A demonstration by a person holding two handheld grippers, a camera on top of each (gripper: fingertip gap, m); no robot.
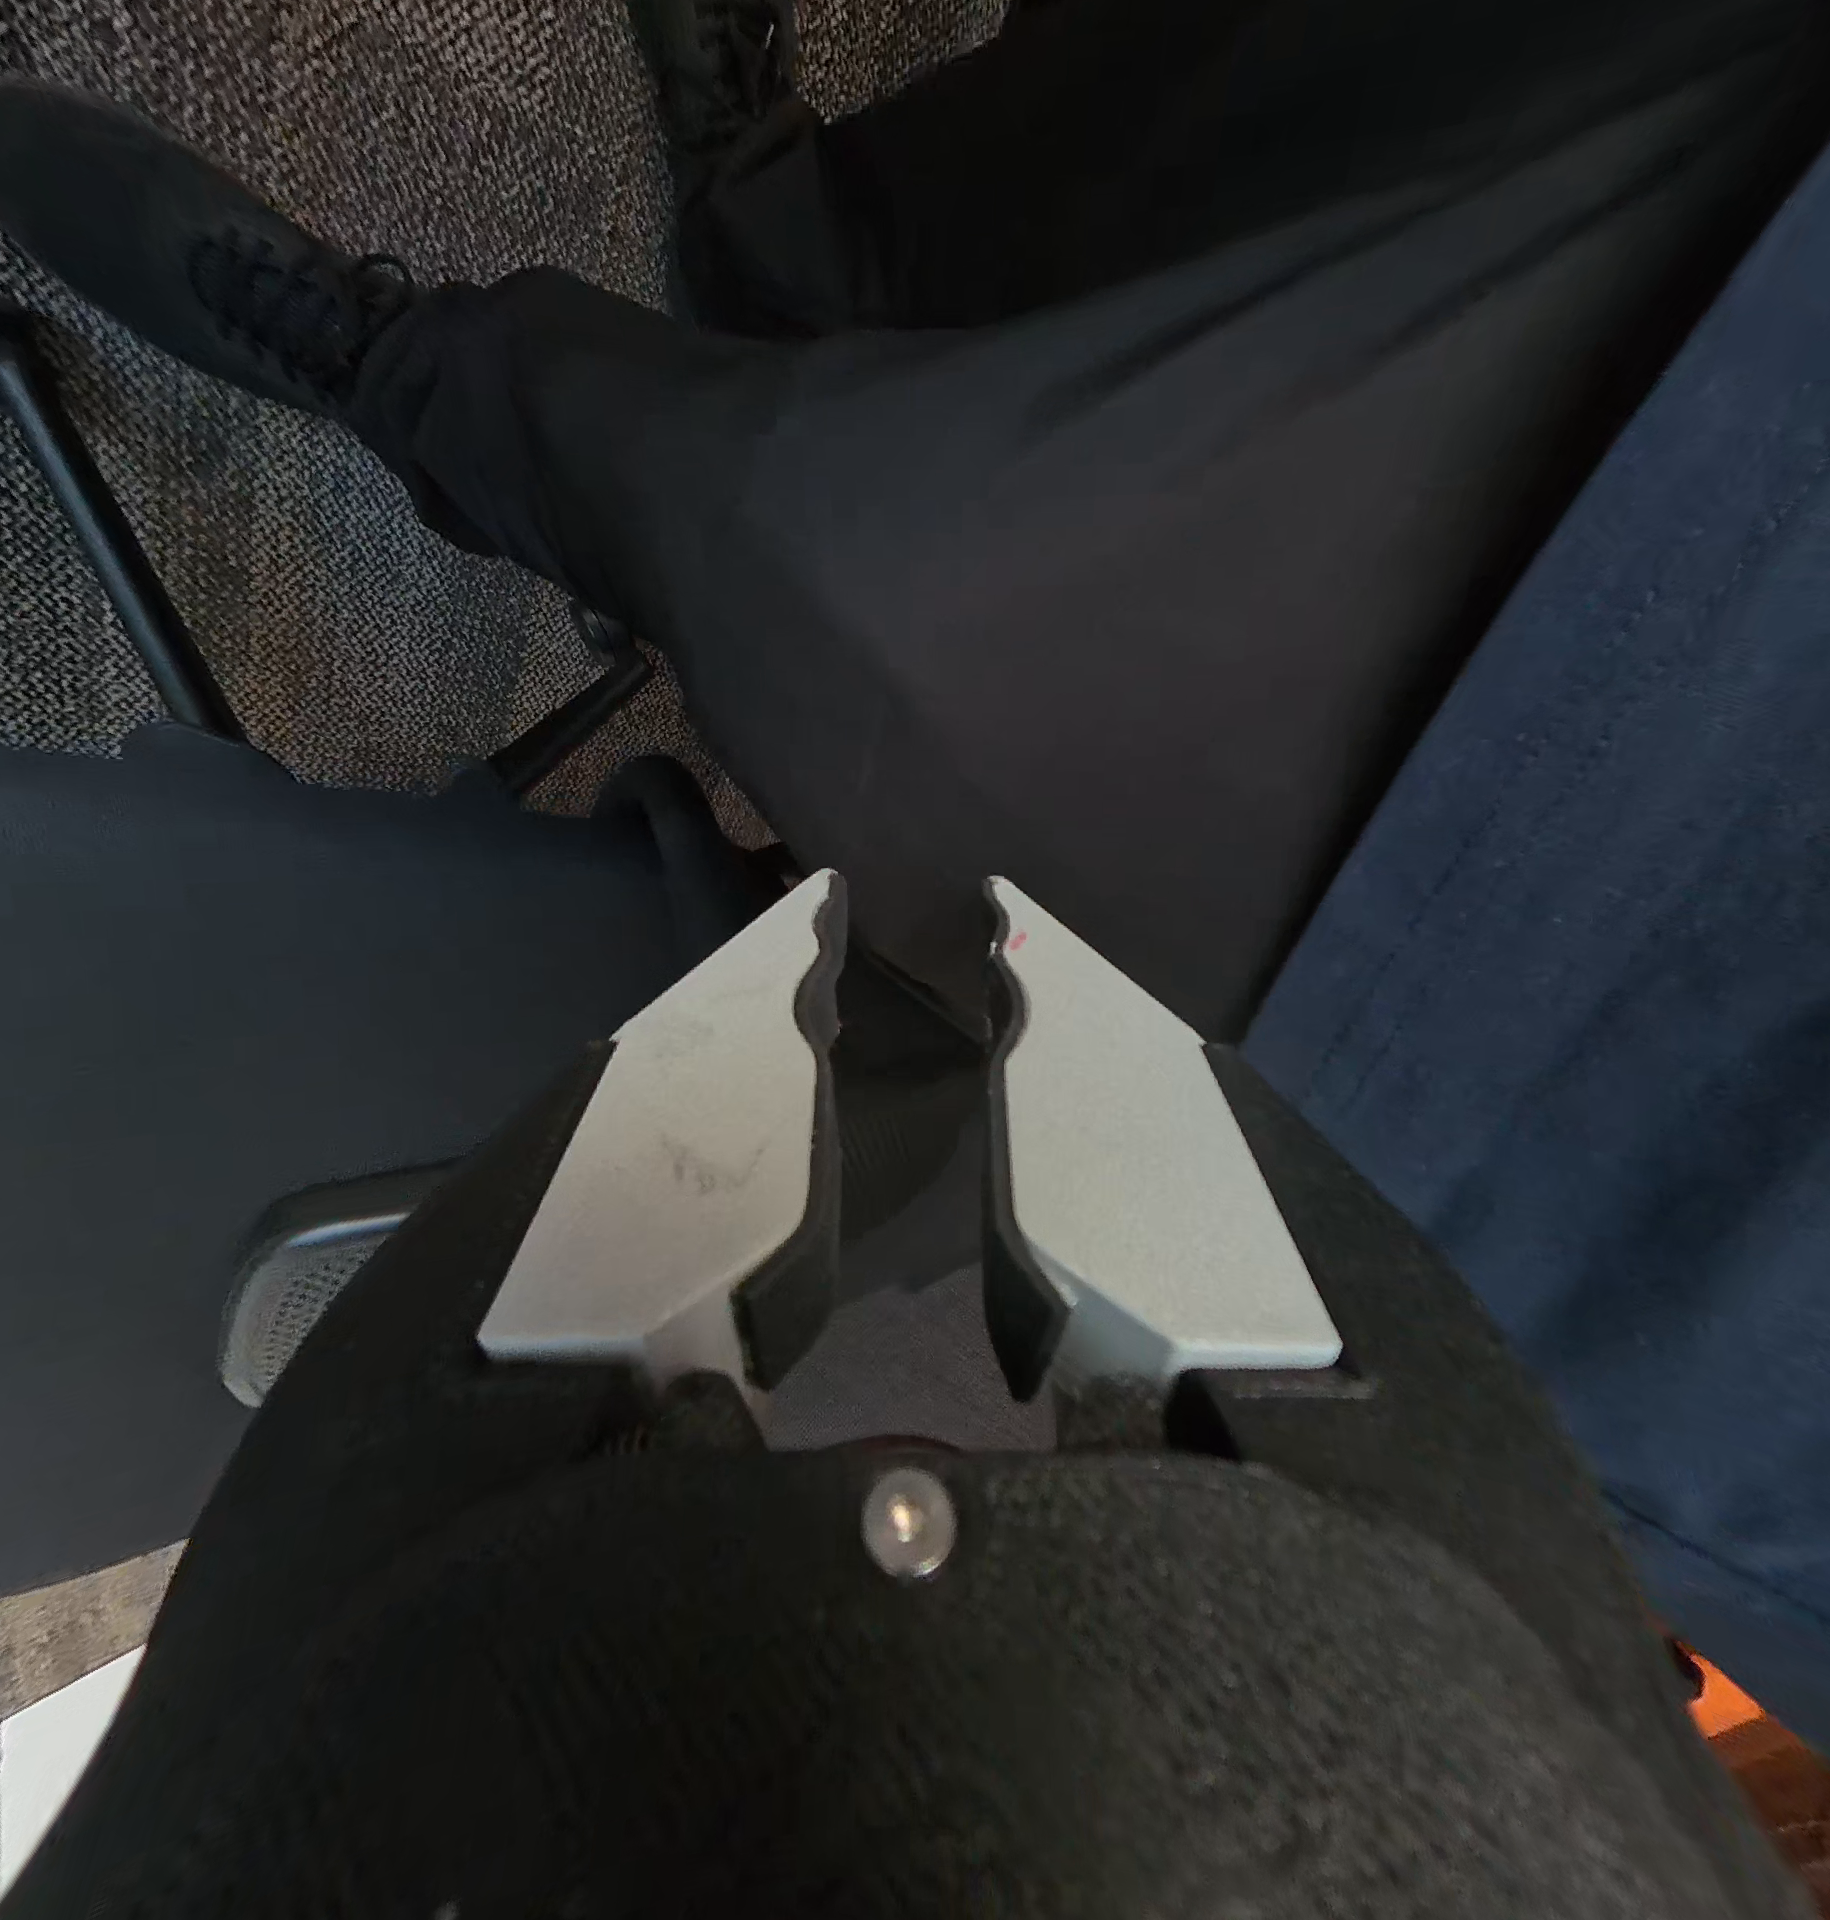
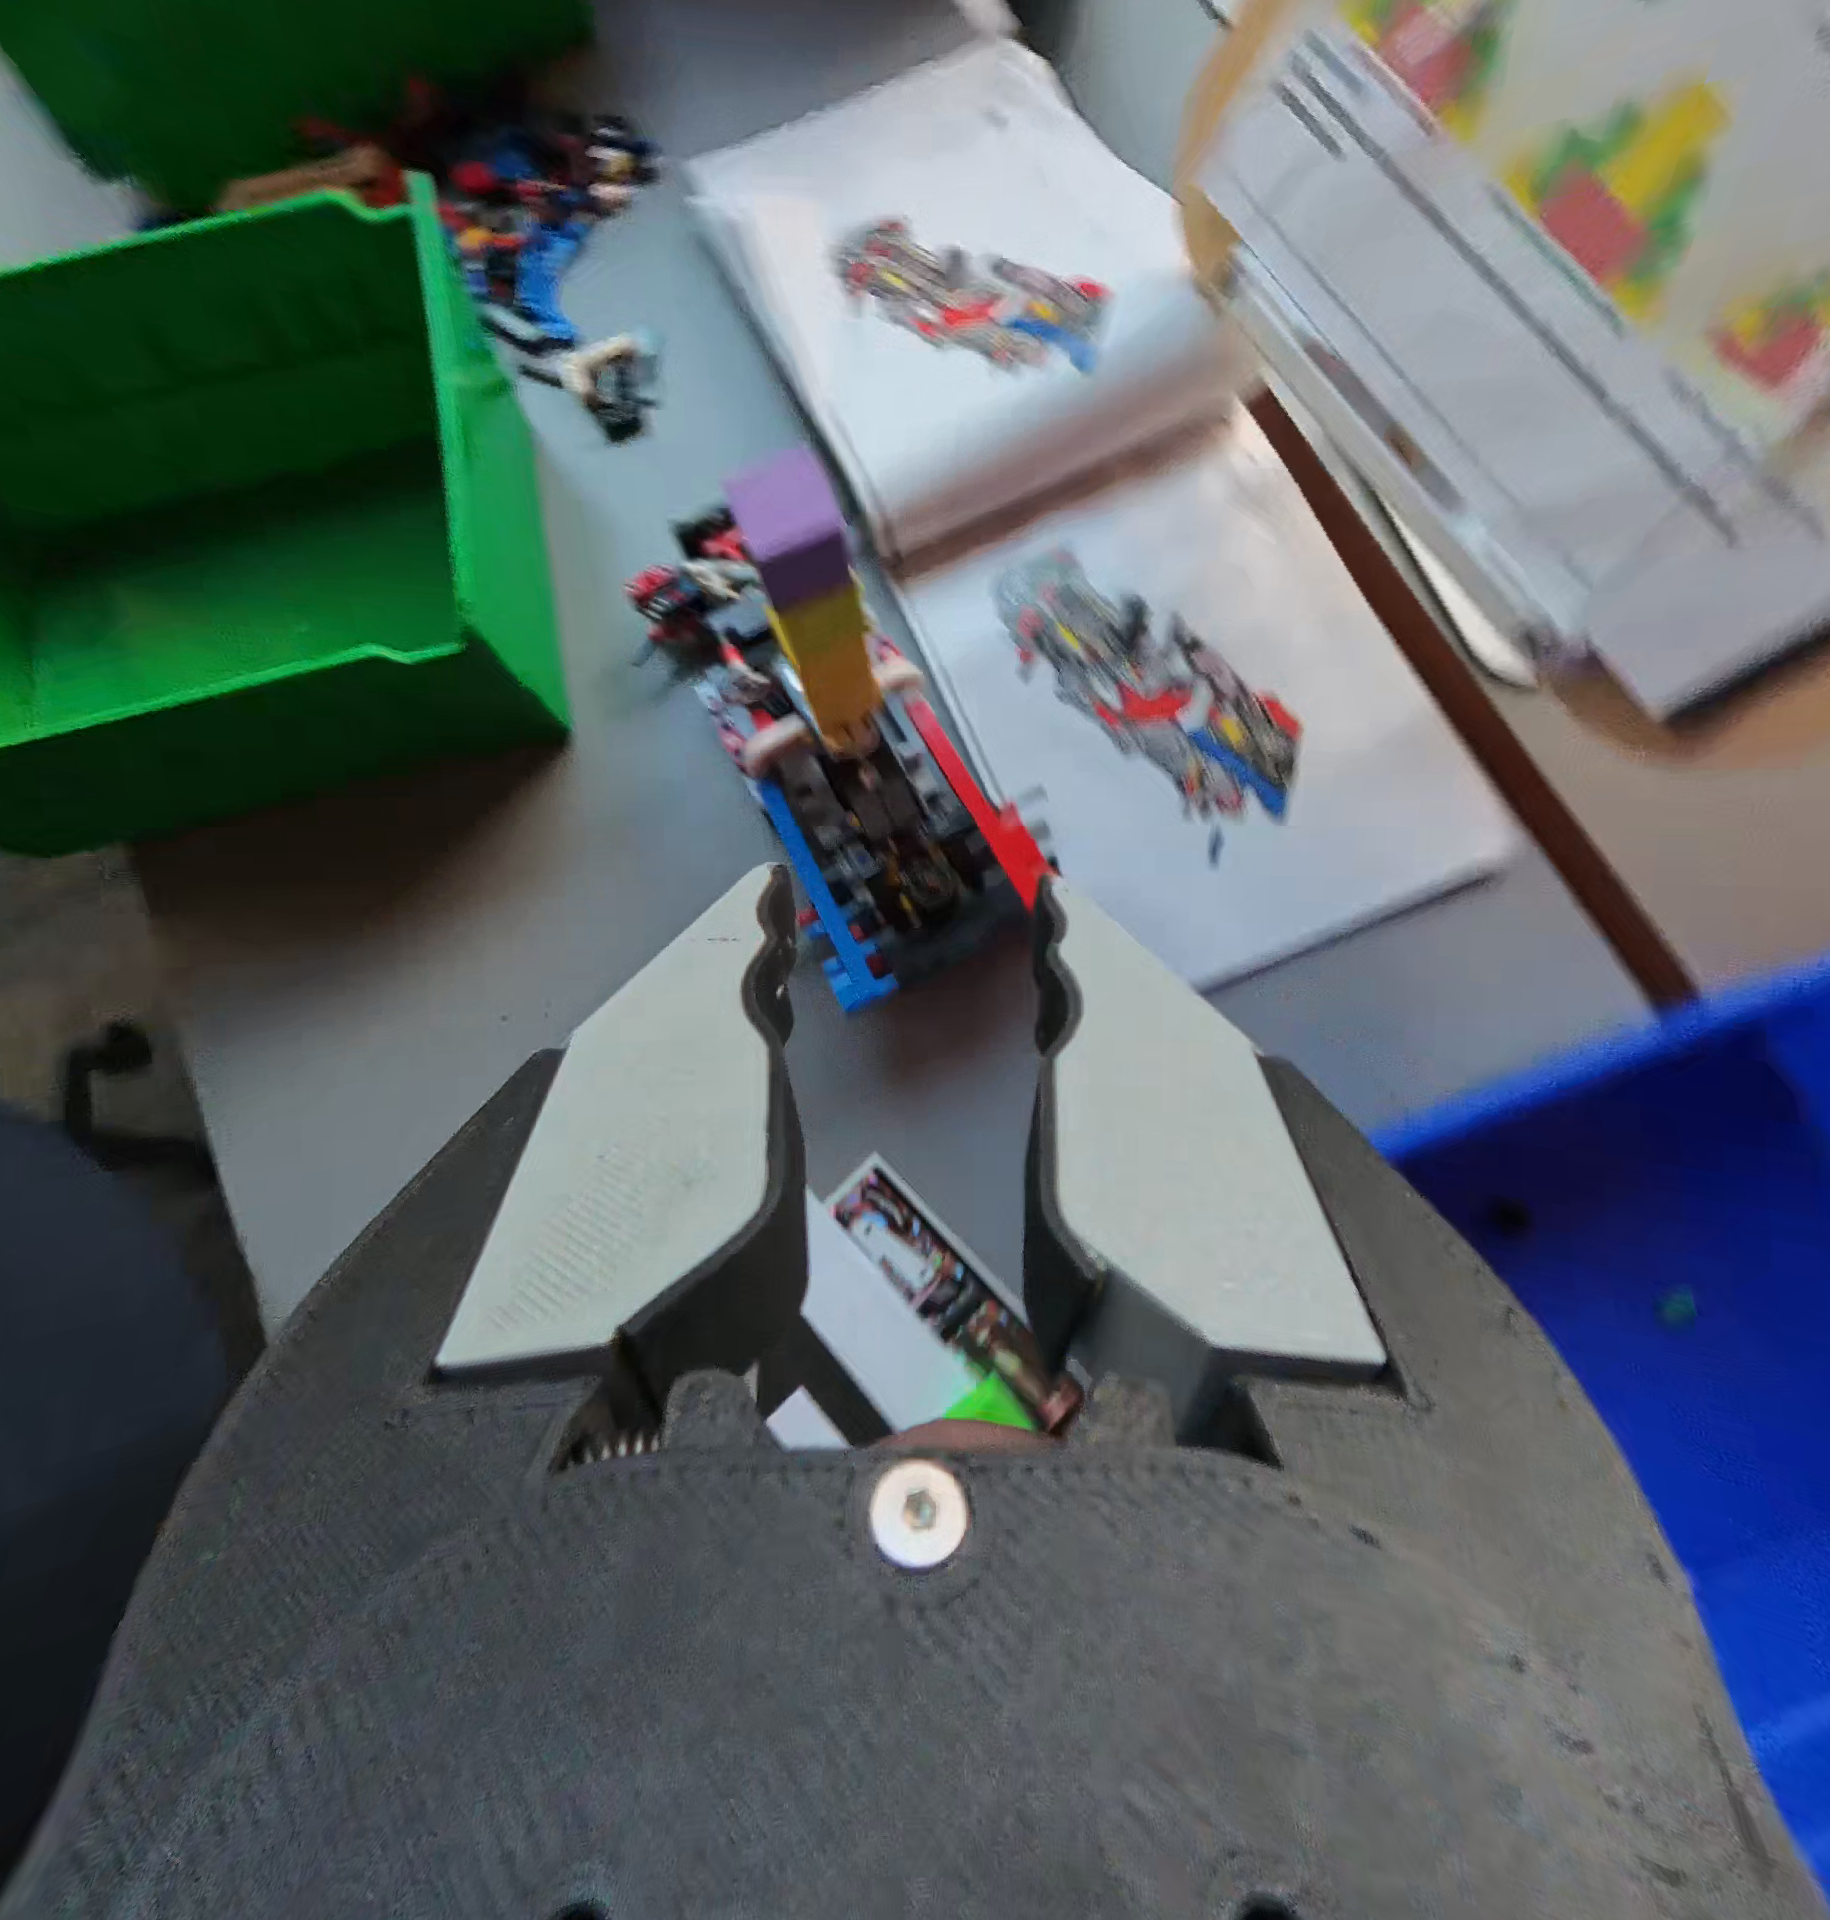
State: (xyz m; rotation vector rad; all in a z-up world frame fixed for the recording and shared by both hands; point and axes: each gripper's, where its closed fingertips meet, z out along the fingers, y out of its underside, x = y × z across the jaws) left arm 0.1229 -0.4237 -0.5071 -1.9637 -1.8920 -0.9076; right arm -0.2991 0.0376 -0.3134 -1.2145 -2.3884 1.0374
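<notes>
In the right wrist view my right gripper (image 2: 909, 894) is open and hangs low over a grey table (image 2: 371, 987). The near end of a brick-built model (image 2: 869, 831) with a blue beam and a red beam lies just beyond its fingertips. The pads do not touch the model. A yellow and purple block (image 2: 807, 592) stands upright on the model's far part. In the left wrist view my left gripper (image 1: 916, 904) points down at a person's dark trouser leg (image 1: 994, 571). Its jaws are parted with nothing between the pads.
A green bin (image 2: 215, 499) stands left of the model and a blue bin (image 2: 1669, 1247) at the right. An open picture booklet (image 2: 994, 416) lies behind the model, with loose small pieces (image 2: 537, 208) beyond. The left view shows a black shoe (image 1: 163, 229), speckled carpet (image 1: 267, 571) and navy cloth (image 1: 1617, 831). The left gripper's tips are roughly 65 cm from the right gripper's.
</notes>
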